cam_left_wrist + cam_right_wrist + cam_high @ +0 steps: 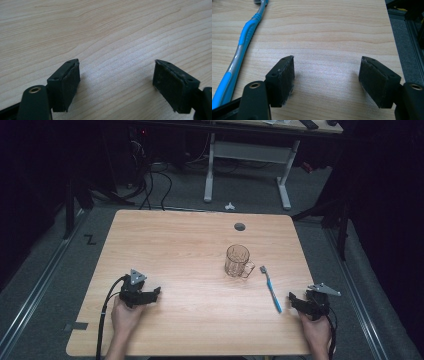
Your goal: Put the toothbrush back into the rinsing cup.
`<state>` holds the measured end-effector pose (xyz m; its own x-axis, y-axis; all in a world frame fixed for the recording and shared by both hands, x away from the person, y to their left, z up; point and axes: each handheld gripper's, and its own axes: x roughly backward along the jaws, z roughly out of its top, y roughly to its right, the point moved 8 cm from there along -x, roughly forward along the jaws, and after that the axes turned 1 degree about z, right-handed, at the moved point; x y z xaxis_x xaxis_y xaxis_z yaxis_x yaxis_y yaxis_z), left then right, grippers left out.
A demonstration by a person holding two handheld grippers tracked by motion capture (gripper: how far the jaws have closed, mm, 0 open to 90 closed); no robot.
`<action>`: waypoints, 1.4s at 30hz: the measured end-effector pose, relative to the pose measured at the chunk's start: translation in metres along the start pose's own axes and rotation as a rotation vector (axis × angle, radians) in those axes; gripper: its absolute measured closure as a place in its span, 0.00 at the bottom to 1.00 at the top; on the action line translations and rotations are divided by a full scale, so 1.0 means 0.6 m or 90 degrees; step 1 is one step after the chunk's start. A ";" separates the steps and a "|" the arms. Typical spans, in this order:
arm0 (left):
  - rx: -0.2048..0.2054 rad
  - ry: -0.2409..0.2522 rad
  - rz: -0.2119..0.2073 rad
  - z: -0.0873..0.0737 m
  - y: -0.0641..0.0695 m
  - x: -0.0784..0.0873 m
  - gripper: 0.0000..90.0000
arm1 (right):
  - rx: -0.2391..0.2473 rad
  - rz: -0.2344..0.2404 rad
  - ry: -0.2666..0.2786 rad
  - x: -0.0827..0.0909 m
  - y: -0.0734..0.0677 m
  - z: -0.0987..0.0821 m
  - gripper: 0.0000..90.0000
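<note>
A clear glass mug [238,261] stands upright on the wooden table [175,245], right of centre, its handle pointing right. A blue and grey toothbrush [271,289] lies flat just right of the mug, head toward the far side; the right gripper view has the toothbrush [242,47] at its left. My left gripper [156,293] rests low on the table's near left, open, and its jaws [116,82] hold nothing but bare wood between them. My right gripper [292,301] sits near the front right edge, a little right of the toothbrush handle, open and empty [327,80].
A round grommet hole [240,226] sits near the table's far edge. Beyond the table stand a white desk frame [247,155] and cables on the grey floor. The table's right edge [393,37] lies close to my right gripper.
</note>
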<state>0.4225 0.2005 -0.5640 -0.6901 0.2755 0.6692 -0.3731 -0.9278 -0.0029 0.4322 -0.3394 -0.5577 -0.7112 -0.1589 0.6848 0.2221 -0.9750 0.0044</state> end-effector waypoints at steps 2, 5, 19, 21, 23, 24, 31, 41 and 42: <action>0.000 0.000 0.000 0.000 0.000 0.000 0.25 | -0.001 0.000 0.000 0.000 0.000 0.000 0.32; 0.002 0.000 0.002 0.000 0.000 0.000 0.25 | -0.001 -0.001 0.000 0.000 0.000 0.000 0.32; 0.005 0.000 0.005 -0.001 0.000 0.001 0.25 | -0.004 -0.007 0.005 0.000 0.003 0.001 0.39; 0.005 0.000 0.005 -0.001 -0.001 0.001 0.25 | -0.004 -0.007 0.006 0.000 0.003 0.001 0.39; 0.005 0.000 0.005 -0.001 -0.001 0.001 0.25 | -0.007 -0.008 0.005 0.000 0.002 0.001 0.39; 0.005 -0.001 0.005 -0.001 -0.001 0.001 0.25 | -0.006 -0.007 0.005 0.000 0.002 0.001 0.39; 0.006 0.000 0.005 -0.001 -0.001 0.001 0.25 | -0.002 -0.007 0.008 0.001 0.004 0.003 0.46; 0.006 0.000 0.006 -0.001 -0.001 0.001 0.25 | 0.006 0.009 -0.003 0.005 -0.001 0.003 0.53; 0.006 -0.001 0.006 -0.001 -0.001 0.001 0.25 | 0.008 0.012 -0.004 0.006 -0.003 0.002 0.53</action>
<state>0.4222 0.2013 -0.5641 -0.6930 0.2669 0.6698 -0.3611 -0.9325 -0.0020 0.4301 -0.3382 -0.5543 -0.7028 -0.1761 0.6893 0.2434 -0.9699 0.0003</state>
